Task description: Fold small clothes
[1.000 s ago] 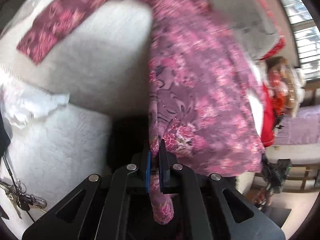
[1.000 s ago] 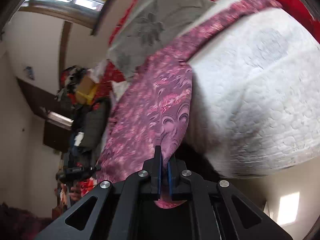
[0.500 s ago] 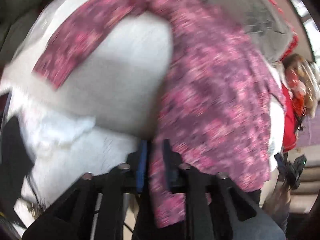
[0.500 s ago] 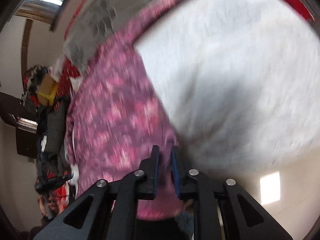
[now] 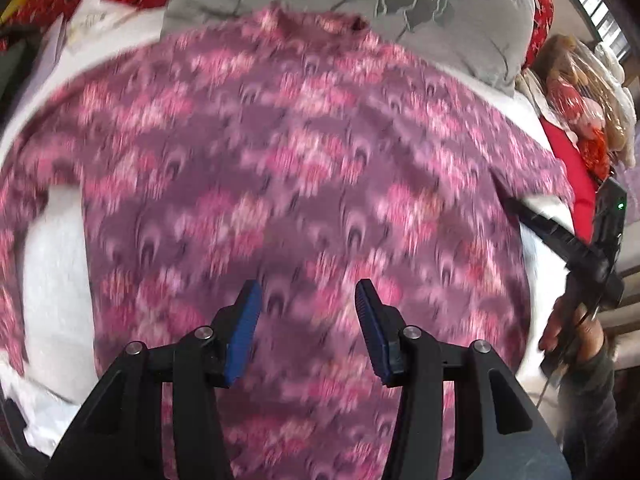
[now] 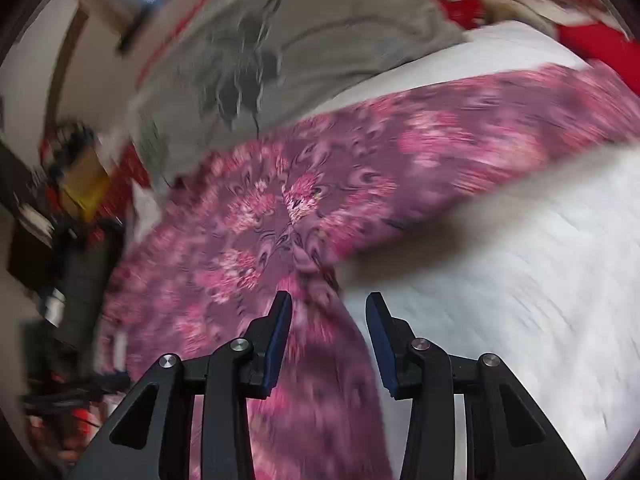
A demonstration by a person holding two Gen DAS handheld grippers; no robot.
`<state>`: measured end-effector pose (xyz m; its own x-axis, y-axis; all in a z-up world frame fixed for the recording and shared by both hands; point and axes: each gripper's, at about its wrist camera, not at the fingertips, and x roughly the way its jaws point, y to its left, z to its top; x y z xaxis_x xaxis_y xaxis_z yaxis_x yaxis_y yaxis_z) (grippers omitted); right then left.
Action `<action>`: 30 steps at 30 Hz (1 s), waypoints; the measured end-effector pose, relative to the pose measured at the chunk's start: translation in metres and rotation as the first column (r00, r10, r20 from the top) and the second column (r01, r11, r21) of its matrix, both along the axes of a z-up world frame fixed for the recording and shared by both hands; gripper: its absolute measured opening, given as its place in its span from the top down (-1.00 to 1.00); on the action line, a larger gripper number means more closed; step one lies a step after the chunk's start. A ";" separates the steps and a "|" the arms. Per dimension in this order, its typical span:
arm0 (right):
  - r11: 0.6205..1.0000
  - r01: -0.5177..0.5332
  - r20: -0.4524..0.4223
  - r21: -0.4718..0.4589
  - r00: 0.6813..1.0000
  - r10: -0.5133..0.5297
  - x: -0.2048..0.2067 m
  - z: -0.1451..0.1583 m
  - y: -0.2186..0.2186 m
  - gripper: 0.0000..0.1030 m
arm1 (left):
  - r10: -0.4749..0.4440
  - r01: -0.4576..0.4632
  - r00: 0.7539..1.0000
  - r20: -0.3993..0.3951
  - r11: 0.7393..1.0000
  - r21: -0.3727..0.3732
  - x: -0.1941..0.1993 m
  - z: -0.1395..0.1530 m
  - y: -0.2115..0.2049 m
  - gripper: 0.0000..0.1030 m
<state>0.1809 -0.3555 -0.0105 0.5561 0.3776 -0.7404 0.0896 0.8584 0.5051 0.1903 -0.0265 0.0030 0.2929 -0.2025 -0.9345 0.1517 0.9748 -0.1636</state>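
Observation:
A pink and purple floral shirt (image 5: 304,168) lies spread flat on a white quilted bed (image 5: 52,264), collar at the far side. My left gripper (image 5: 306,300) is open and empty just above the shirt's lower body. In the right wrist view the shirt (image 6: 280,216) lies to the left with one sleeve reaching right across the bed (image 6: 520,320). My right gripper (image 6: 329,312) is open and empty over the shirt's side edge. The right gripper also shows in the left wrist view (image 5: 576,240) at the far right, beside the shirt. Both views are motion-blurred.
A grey flowered pillow (image 5: 400,4) lies beyond the shirt's collar and shows in the right wrist view (image 6: 280,52). Red bedding (image 5: 576,168) and stacked soft items (image 5: 592,92) stand at the right. Dark clutter (image 6: 68,216) stands left of the bed.
Both grippers held the shirt's hem lifted; they have let go and opened. The shirt now lies spread flat on the bed.

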 end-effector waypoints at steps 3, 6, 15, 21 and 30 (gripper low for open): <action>0.989 -0.056 0.007 -0.140 0.998 0.058 0.019 -0.006 0.023 0.55 | 0.037 -0.036 0.999 0.023 0.999 -0.019 0.014 0.000 -0.001 0.07; 0.981 -0.055 0.041 -0.186 0.997 0.064 0.025 -0.003 0.021 0.93 | 0.101 -0.101 0.995 0.026 0.995 0.015 0.025 -0.013 0.008 -0.14; 0.995 0.089 0.045 0.051 0.995 -0.092 0.011 -0.005 -0.048 0.59 | 0.105 -0.106 0.994 0.015 0.990 0.095 0.027 -0.051 0.012 -0.44; 0.802 0.585 0.037 0.120 0.805 -0.593 -0.037 -0.004 -0.206 0.09 | 0.085 -0.087 0.996 0.026 0.990 0.110 0.021 -0.056 0.008 -0.67; 0.626 0.760 -0.084 0.174 0.645 -0.760 -0.022 -0.047 -0.304 -0.15 | 0.072 -0.073 0.997 0.016 0.991 0.115 0.020 -0.058 -0.001 -0.73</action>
<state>0.1587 -0.6599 -0.0576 0.7045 -0.0558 -0.7075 0.6702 0.3803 0.6374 0.2099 -0.0275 -0.0552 0.3136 -0.0714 -0.9469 0.0811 0.9955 -0.0483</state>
